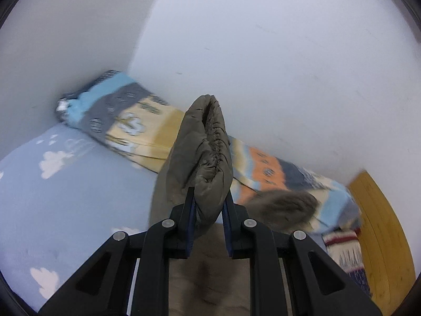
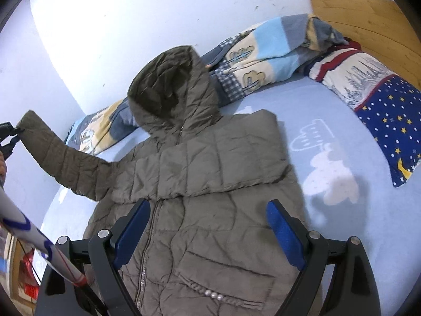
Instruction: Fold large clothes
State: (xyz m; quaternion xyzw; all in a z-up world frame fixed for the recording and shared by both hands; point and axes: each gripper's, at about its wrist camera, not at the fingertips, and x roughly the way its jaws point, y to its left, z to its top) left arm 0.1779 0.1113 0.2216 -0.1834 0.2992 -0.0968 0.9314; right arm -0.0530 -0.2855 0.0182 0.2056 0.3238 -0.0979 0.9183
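One big olive-grey puffer jacket (image 2: pixel 200 184) spread front-up on the bed (image 2: pixel 329 121), zipper (image 2: pixel 147 239) closed, hood (image 2: pixel 171 89) pointing toward the wall (image 2: pixel 131 26). Lying mostly flat over the light blue cloud-print sheet, with the far side folded in over the chest. Little row of pearl beads (image 2: pixel 214 295) on the pocket trim near the bottom of the right wrist view.

Left hand-held gripper (image 1: pixel 208 202) clenched tight on the sleeve cuff (image 1: pixel 208 142), elasticated end sticking up past the blue pads. Same thing from the right wrist view: left sleeve (image 2: pixel 60 158) lifted off the bed and stretched out to the side, cuff pinched at the far left edge by the left hand-held gripper (image 2: pixel 10 134). Pretty blurry in the left wrist view, and the grey lump to the right of the cuff probably the hood, hard to say.

Right hand-held gripper (image 2: pixel 208 226) released, blue pads (image 2: pixel 284 237) spread wide, hovering over the jacket's lower front, nothing between them.

Rumpled striped fleece blanket (image 2: pixel 257 60) bunched along the wall behind the hood. Star-print pillow (image 2: pixel 384 115) off to the right against the wooden headboard (image 2: pixel 368 23).
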